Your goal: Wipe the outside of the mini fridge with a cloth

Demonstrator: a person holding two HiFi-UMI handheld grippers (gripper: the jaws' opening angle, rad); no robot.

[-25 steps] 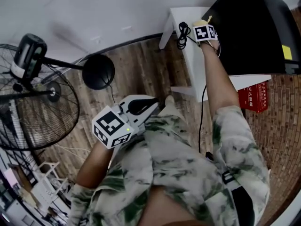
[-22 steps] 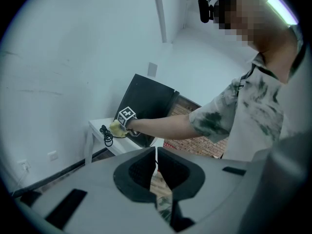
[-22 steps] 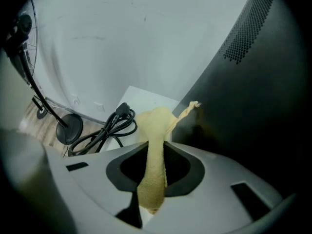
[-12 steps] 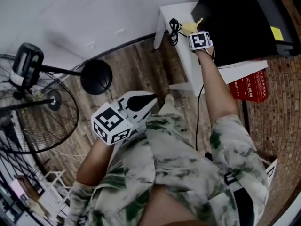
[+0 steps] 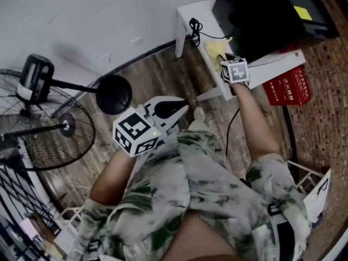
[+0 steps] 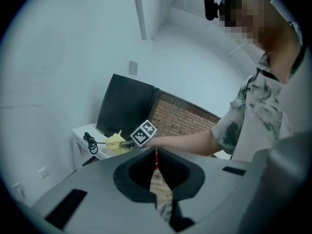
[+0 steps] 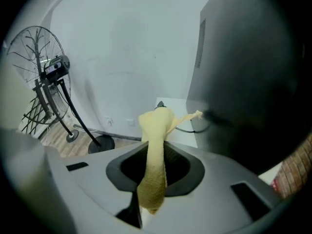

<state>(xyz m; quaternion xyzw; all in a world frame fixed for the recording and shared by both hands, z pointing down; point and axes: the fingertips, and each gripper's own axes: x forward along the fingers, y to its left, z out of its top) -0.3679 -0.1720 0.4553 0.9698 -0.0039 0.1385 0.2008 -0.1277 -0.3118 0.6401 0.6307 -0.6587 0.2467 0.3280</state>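
Observation:
The black mini fridge [image 5: 261,15] stands on a low white table [image 5: 187,12] at the top right of the head view. My right gripper [image 5: 225,57] is shut on a yellow cloth [image 5: 216,50], which it holds beside the fridge's near left side, over the table. In the right gripper view the cloth [image 7: 153,145] hangs out between the jaws, and the fridge [image 7: 243,82] fills the right. My left gripper [image 5: 182,109] is held near my chest, shut and empty, far from the fridge. From the left gripper view the fridge [image 6: 124,106] and cloth [image 6: 115,141] are seen at a distance.
A coiled black cable [image 5: 194,26] lies on the table next to the cloth. A red box [image 5: 288,86] sits below the table's edge. A standing fan [image 5: 38,118] with a round black base [image 5: 114,94] occupies the left over the wooden floor. A brick wall runs along the right.
My right gripper has drawn the cloth along the fridge's side towards me. The head view has shifted, with the fridge higher in frame. The left gripper has hardly moved.

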